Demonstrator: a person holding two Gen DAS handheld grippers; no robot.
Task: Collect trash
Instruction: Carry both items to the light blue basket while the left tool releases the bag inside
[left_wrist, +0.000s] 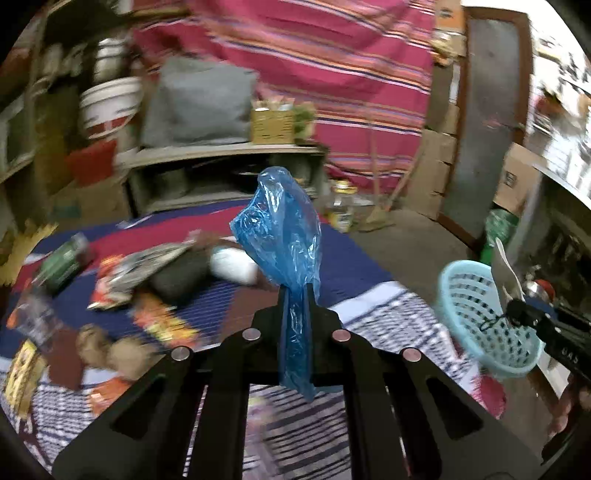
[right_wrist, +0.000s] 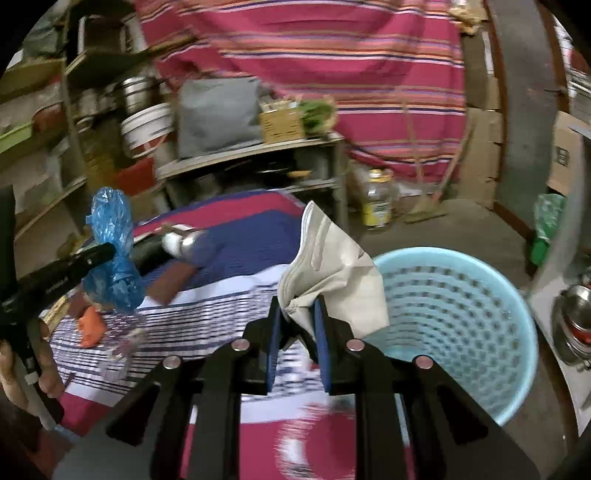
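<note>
Mat (left_wrist: 207, 295) holds scattered wrappers (left_wrist: 125, 280); basket (right_wrist: 454, 317) sits at its right edge, seemingly to receive them; right claw (right_wrist: 297, 314) pinches white paper (right_wrist: 332, 269) just left of the rim, long axis upright; left claw (left_wrist: 295, 295) clamps blue bag (left_wrist: 284, 236), standing upright above the mat.

- Striped red curtain (left_wrist: 332, 74) hangs behind.
- Grey shelf (left_wrist: 221, 153) carries a grey cushion (left_wrist: 199, 103) and a box (left_wrist: 271, 123).
- Concrete floor (left_wrist: 399, 243); grey door (left_wrist: 491, 110) beside stacked cartons (left_wrist: 439, 162).
- Dim light.
</note>
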